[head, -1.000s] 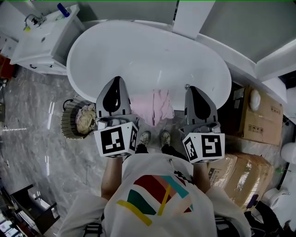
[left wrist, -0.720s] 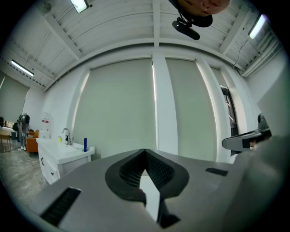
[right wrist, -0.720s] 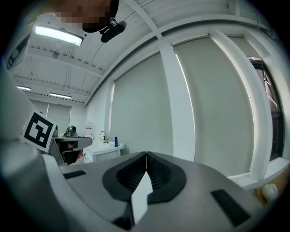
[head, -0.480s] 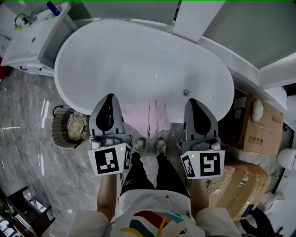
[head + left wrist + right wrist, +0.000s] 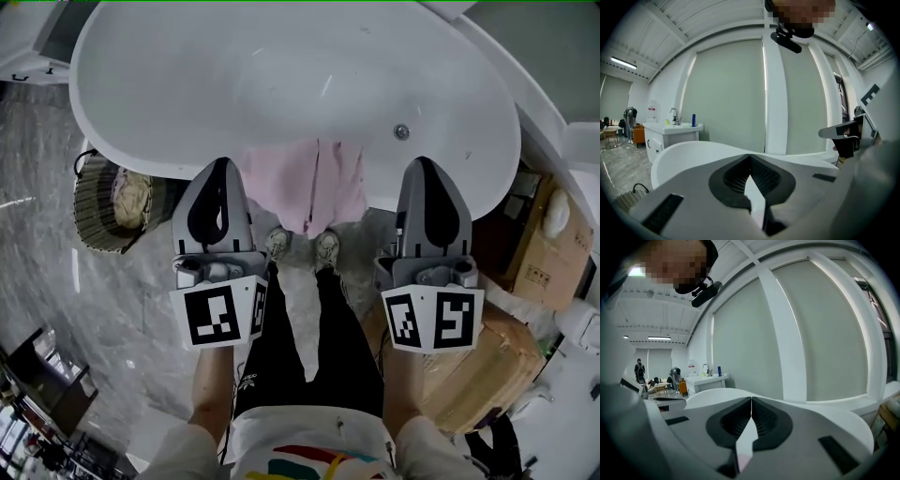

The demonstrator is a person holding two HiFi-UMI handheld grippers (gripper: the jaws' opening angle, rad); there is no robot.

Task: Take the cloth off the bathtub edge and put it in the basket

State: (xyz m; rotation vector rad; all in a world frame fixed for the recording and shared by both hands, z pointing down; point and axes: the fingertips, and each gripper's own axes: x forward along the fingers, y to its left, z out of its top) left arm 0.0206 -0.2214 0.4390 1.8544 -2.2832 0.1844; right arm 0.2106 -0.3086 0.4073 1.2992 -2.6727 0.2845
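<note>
Overhead, we see what our gripper views miss: the soft pink cloth [image 5: 305,183] draped over the glossy white oval bathtub [image 5: 234,75] at its near edge, the round woven basket [image 5: 94,202] beside the bathtub. Both clenched empty, our left gripper [image 5: 223,164] and right gripper [image 5: 427,161] hover before that edge.

You stand in bathroom mock-up set inside larger open hall. White freestanding bathtub [image 5: 187,84] just ahead of you, grey marble-look floor [image 5: 56,300] underfoot, woven basket [image 5: 89,216] left of tub. Vanity [image 5: 665,136] with tap [image 5: 674,113] far left, tall blinds [image 5: 726,93] behind tub. Cardboard boxes [image 5: 487,375] stacked near your right; people [image 5: 639,367] far left, beyond vanity
</note>
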